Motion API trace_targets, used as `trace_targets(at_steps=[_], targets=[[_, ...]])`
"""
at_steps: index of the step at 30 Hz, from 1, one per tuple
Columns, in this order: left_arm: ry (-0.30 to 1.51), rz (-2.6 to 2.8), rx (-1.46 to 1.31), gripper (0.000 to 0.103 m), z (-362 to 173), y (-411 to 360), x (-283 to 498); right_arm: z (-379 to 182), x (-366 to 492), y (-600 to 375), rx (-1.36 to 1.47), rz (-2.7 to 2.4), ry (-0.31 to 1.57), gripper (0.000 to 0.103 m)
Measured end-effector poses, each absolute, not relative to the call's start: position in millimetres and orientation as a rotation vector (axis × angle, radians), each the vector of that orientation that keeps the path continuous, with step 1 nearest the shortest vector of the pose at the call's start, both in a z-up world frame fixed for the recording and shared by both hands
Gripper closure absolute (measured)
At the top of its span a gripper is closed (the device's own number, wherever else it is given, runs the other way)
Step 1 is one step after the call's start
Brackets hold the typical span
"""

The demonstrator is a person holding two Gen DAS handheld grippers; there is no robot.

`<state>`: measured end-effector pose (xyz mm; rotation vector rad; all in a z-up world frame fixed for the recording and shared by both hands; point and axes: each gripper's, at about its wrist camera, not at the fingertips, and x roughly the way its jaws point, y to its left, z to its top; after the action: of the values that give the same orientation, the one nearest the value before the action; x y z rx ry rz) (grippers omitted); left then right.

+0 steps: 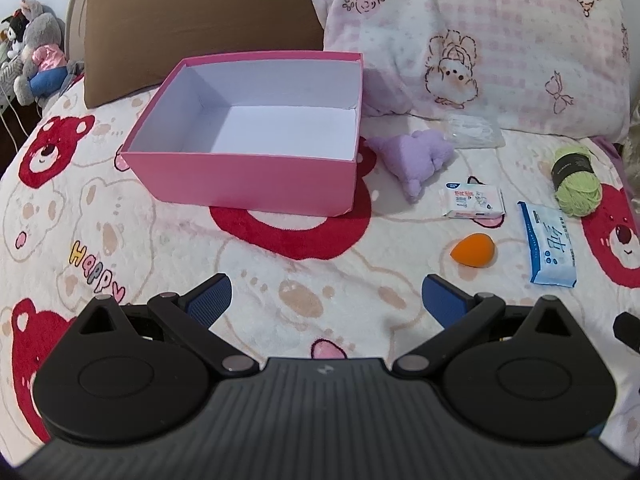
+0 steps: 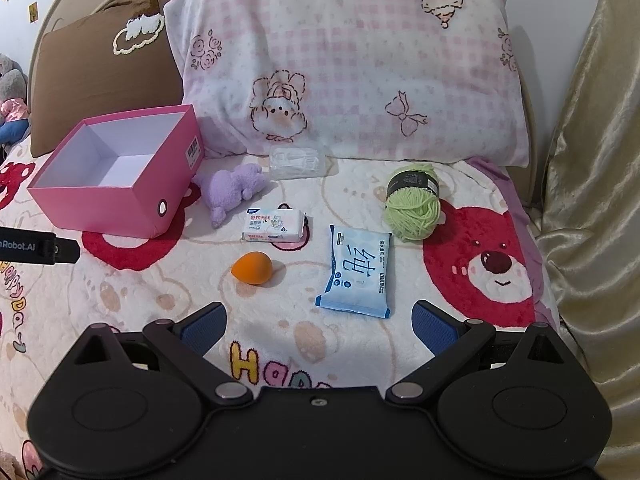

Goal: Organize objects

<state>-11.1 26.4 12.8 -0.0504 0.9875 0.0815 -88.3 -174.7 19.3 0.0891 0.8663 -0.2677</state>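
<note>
An empty pink box (image 1: pixel 224 176) (image 2: pixel 120 204) with a white inside sits on the bear-print blanket (image 1: pixel 280 288). To its right lie a purple plush toy (image 1: pixel 420 156) (image 2: pixel 230 188), a small white tissue pack (image 1: pixel 472 200) (image 2: pixel 274 226), an orange sponge egg (image 1: pixel 472 250) (image 2: pixel 252 267), a blue wipes pack (image 1: pixel 550 246) (image 2: pixel 356 270), a green yarn ball (image 1: pixel 576 180) (image 2: pixel 412 200) and a clear plastic bag (image 1: pixel 474 130) (image 2: pixel 298 162). My left gripper (image 1: pixel 326 300) is open, hovering near the front. My right gripper (image 2: pixel 320 326) is open too, just short of the wipes pack.
A pink checked pillow (image 2: pixel 352 60) and a brown cushion (image 1: pixel 192 20) stand at the head of the bed. Stuffed animals (image 1: pixel 36 52) sit at far left. A gold curtain (image 2: pixel 592 200) hangs on the right. The left gripper's side (image 2: pixel 36 250) shows at the right view's left edge.
</note>
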Motion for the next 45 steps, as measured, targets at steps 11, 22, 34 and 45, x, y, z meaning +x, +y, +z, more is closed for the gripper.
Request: trace_targets(at_steps=[11,22,34,45], targets=[[0.957,0.074,-0.007,0.000,28.8,8.2,-21.1,17.2,-96.0,-177.2,0.097,-0.260,0.877,0.003],[0.899,0.019,0.004,0.000,53.7,-4.3,-29.2,22.8,-95.6,-195.1,0.108,-0.228,0.867,0.003],[0.878,-0.085,0.129,0.000,78.7,-75.8,-4.4,51.2,-78.8,-238.9,0.140,-0.047,0.873,0.005],[0.868,-0.081,0.184,0.000,72.2,-131.7,35.3,50.3,-64.0,-265.5,0.091,0.018,0.815,0.005]])
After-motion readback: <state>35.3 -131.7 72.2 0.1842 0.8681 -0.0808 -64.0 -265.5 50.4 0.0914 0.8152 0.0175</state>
